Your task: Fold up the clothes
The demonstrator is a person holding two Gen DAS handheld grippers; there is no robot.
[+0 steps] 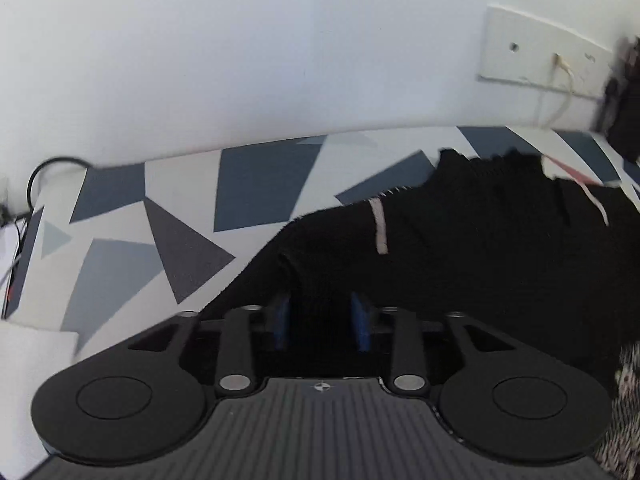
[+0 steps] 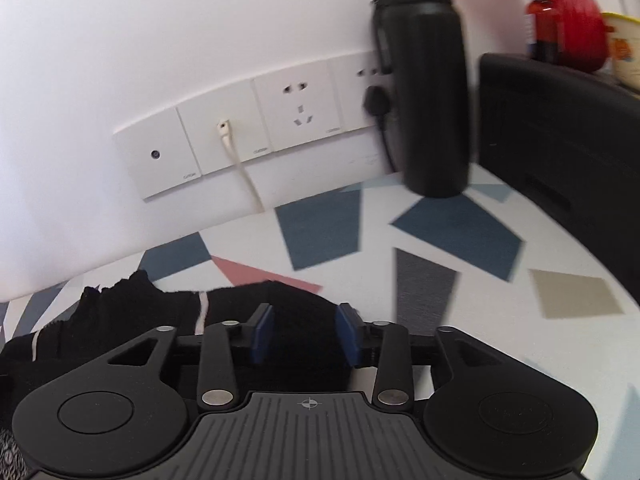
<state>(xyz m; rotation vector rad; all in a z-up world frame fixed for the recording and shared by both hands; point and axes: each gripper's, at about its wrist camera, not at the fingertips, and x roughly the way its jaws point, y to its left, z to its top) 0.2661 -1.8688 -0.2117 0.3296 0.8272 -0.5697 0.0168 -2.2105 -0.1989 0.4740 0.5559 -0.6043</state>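
A black knitted garment (image 1: 460,248) with thin pale stripes lies spread on the table, whose cloth (image 1: 260,188) is white with grey and blue shapes. My left gripper (image 1: 321,320) rests low over the garment's near left part. Its blue pads (image 1: 282,322) stand apart, with a ridge of black fabric in the gap. In the right wrist view the same garment (image 2: 140,308) stretches away to the left. My right gripper (image 2: 304,336) sits at its right end, pads (image 2: 346,338) apart and black cloth between them. Neither pair visibly pinches the fabric.
A tall black bottle (image 2: 424,80) stands at the back by the wall sockets (image 2: 296,108), with a black box (image 2: 560,140) and red items (image 2: 576,12) to its right. A cable (image 1: 40,176) loops at the far left. A speckled cloth (image 1: 628,400) lies near the garment.
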